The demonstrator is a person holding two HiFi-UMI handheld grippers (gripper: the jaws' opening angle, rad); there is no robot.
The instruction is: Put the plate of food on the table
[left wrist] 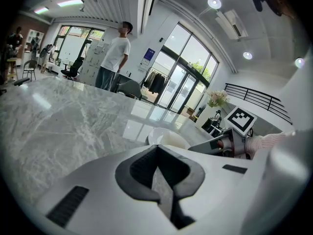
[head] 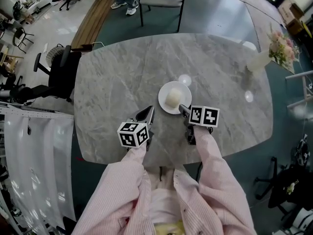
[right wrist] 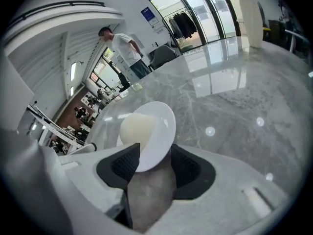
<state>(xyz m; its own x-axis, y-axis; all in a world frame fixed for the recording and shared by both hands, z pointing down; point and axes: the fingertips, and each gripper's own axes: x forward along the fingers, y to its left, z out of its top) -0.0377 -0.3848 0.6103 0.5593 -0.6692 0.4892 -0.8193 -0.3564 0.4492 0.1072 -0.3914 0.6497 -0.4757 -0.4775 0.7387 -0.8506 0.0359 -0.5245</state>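
Near the marble table's point(head: 122, 82) front edge: left gripper point(head: 148, 114), jaws together, empty. Centre: white plate point(head: 164, 93) with pale bun point(head: 172, 98), resting on the table; right gripper point(head: 183, 109), jaws wide, straddles its near rim. Risk: a crooked withdrawal snags the rim, dragging the plate.

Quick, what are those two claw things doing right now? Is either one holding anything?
Left gripper: closed, holding nothing.
Right gripper: open; the rim of the plate lies between its jaws, not clamped.
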